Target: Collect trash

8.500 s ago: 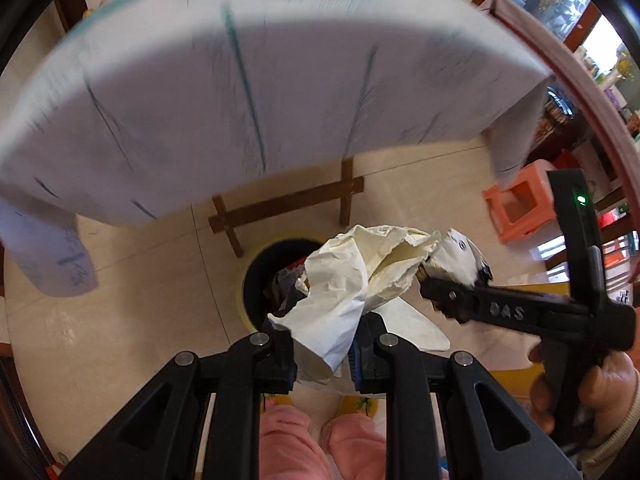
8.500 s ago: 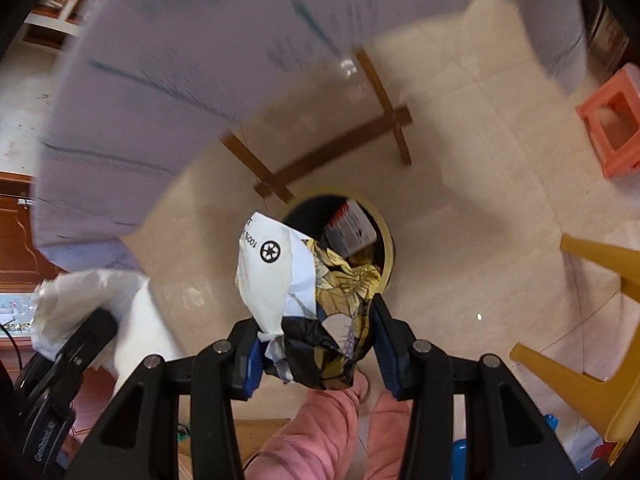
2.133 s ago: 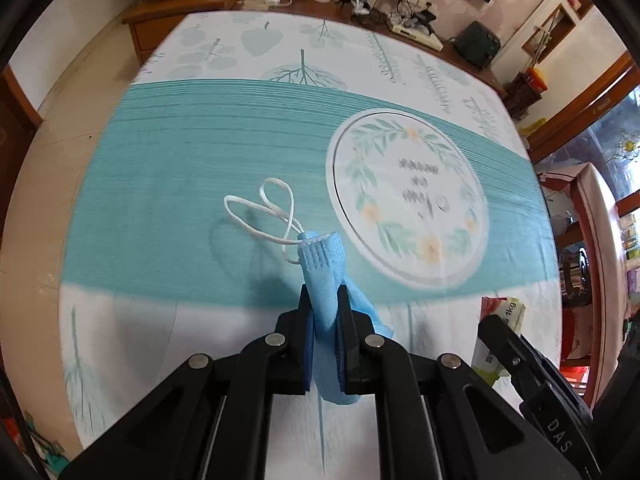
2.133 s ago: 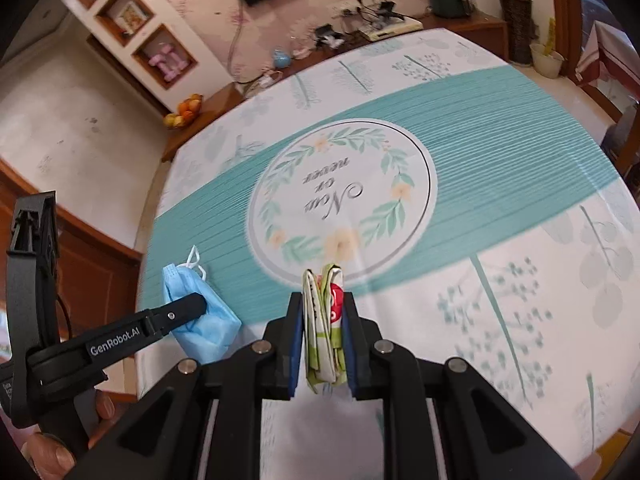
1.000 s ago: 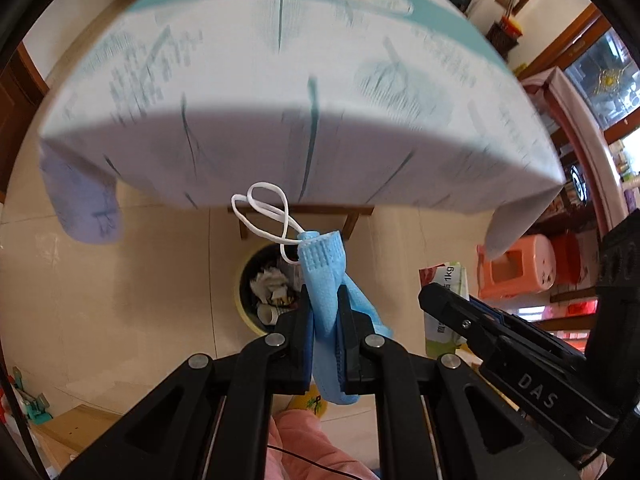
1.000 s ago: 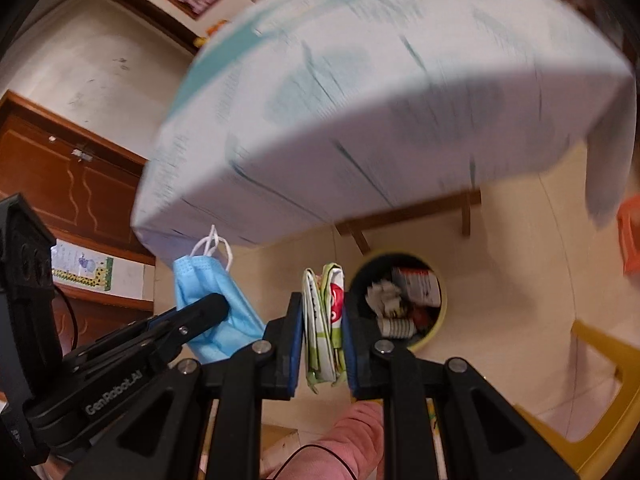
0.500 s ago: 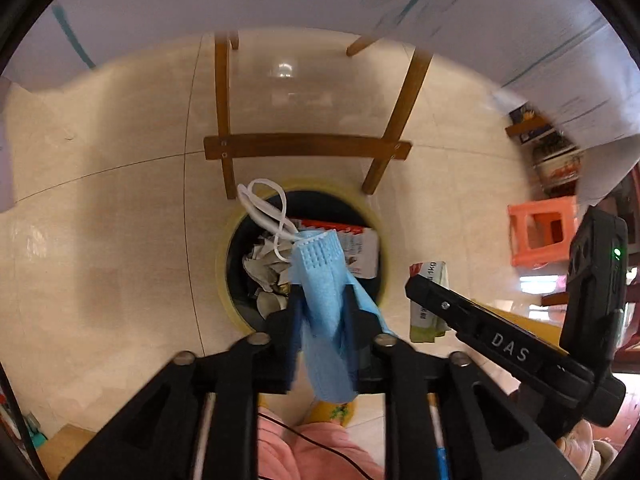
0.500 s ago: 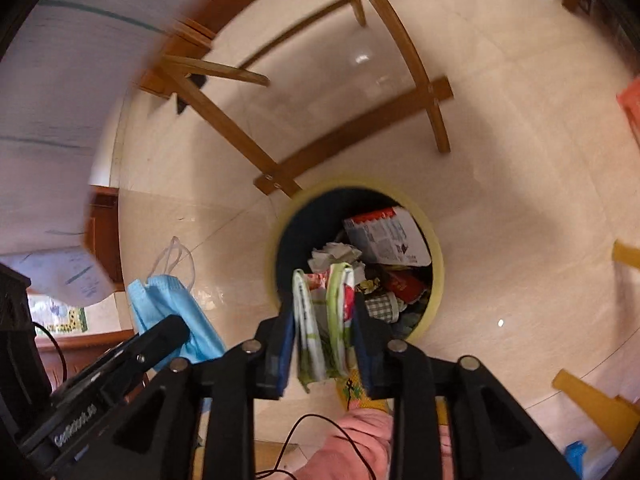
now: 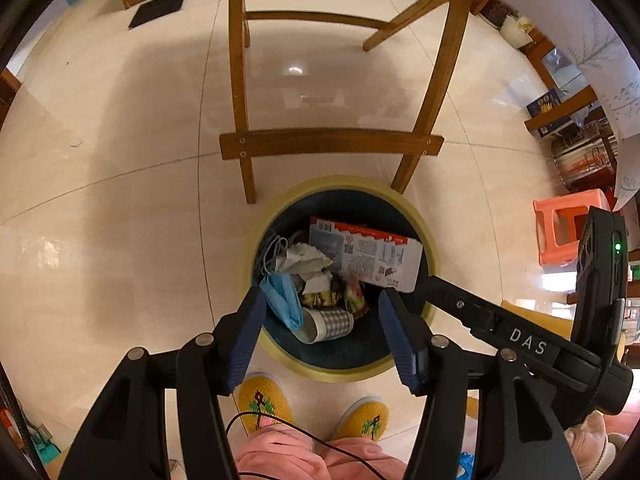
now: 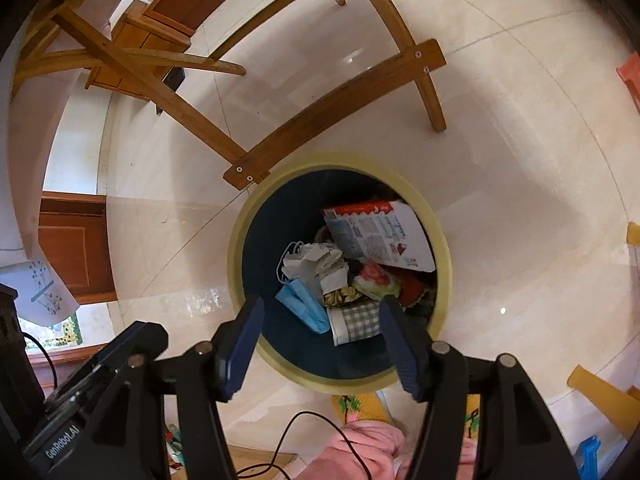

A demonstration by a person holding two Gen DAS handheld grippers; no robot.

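Looking down from the left wrist, the left gripper (image 9: 322, 330) hangs right over the round, yellow-rimmed trash bin (image 9: 426, 236) on the tiled floor (image 9: 120, 128), pointing steeply downward. Its jaws are opening, and nothing sits between the blue pads: the blue face mask (image 9: 282, 300) lies below and just inside the left pad, already in the bin beside crumpled white paper (image 9: 304, 258), a checked paper cup (image 9: 334, 320) and a red-and-white carton (image 9: 374, 256). The right gripper (image 9: 436, 288) reaches in from the right-hand side, its tip at the bin's rim. Yellow slippers (image 9: 266, 398) and pink trouser legs stand just behind the gripper, and wooden desk legs (image 9: 240, 80) rise beyond the bin.

From the right wrist, the right gripper (image 10: 320, 338) likewise points down over the bin (image 10: 236, 240), jaws opening and empty. Ahead of it the green-and-red wrapper (image 10: 378, 280) rests on the heap, next to the mask (image 10: 304, 306), the cup (image 10: 354, 322) and the carton (image 10: 378, 236). The body of the left gripper (image 10: 100, 380) fills the lower-left corner.

Judging by this, both pieces in hand have been dropped and this round of collecting is done. Whether more trash waits on the desk cannot be told from here, since the desktop is out of sight; the likely next move is to lift both hands clear.
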